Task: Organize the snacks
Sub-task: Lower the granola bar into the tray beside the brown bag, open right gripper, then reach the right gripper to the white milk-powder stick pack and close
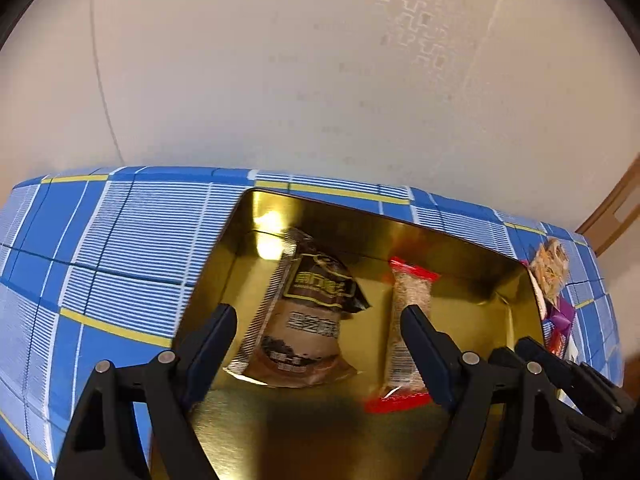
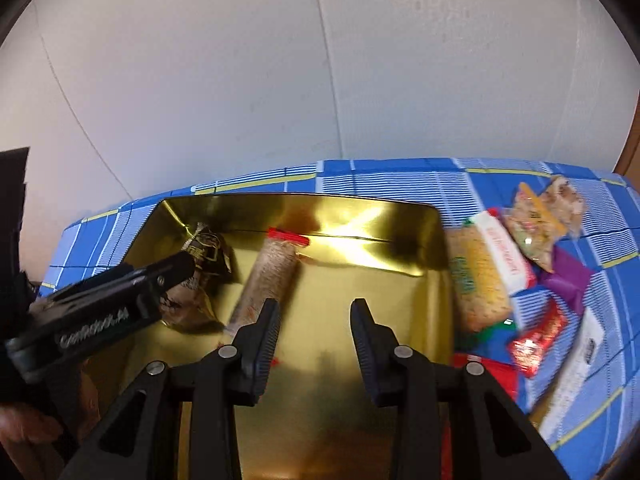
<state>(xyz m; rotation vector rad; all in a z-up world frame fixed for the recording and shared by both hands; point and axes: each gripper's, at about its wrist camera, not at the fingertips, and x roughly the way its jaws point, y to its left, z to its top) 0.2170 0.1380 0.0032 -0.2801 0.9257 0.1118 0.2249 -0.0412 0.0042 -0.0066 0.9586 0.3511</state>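
Observation:
A gold tin sits on a blue plaid cloth. In it lie a brown snack packet and a long red-ended bar. My left gripper is open and empty above the brown packet; it also shows in the right wrist view. My right gripper is open and empty over the tin's bare floor; its side shows in the left wrist view. Several loose snack packets lie on the cloth right of the tin.
The plaid cloth covers the table, which stands against a pale wall. A wooden door frame stands at the far right. A purple wrapper and a red foil packet lie among the loose snacks.

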